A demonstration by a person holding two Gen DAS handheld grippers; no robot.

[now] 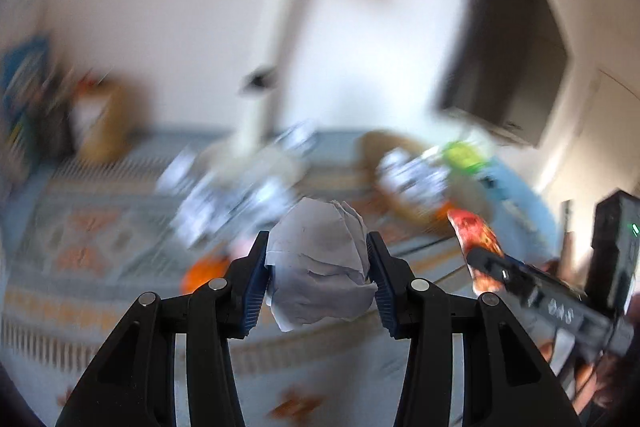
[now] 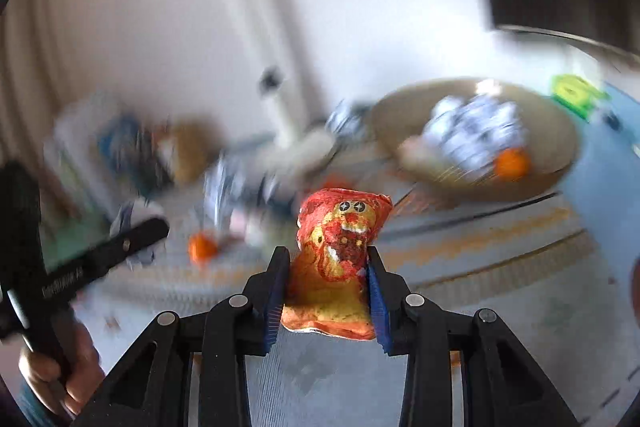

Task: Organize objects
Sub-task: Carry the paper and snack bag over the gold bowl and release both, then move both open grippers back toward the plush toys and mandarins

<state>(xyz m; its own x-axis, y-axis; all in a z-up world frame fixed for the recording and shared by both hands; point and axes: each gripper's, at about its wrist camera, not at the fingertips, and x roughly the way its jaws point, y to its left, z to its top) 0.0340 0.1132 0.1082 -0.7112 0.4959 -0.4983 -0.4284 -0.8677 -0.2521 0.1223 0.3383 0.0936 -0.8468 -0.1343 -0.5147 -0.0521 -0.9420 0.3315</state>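
Observation:
My left gripper (image 1: 316, 247) is shut on a crumpled white paper ball (image 1: 320, 263) and holds it above a patterned tablecloth (image 1: 100, 235). My right gripper (image 2: 328, 259) is shut on a red and yellow snack packet (image 2: 340, 251), also lifted above the cloth. The snack packet also shows at the right of the left wrist view (image 1: 476, 239), and the left gripper shows at the left of the right wrist view (image 2: 136, 235). Both views are blurred by motion.
A round woven tray (image 2: 560, 131) holds crumpled printed paper (image 2: 472, 135) and an orange (image 2: 512, 163). Another orange (image 2: 202, 247) lies on the cloth. A white lamp stand (image 1: 260, 99), boxes at the left (image 1: 100, 123), a green item (image 2: 572, 91) and a dark wall screen (image 1: 508, 51) are around.

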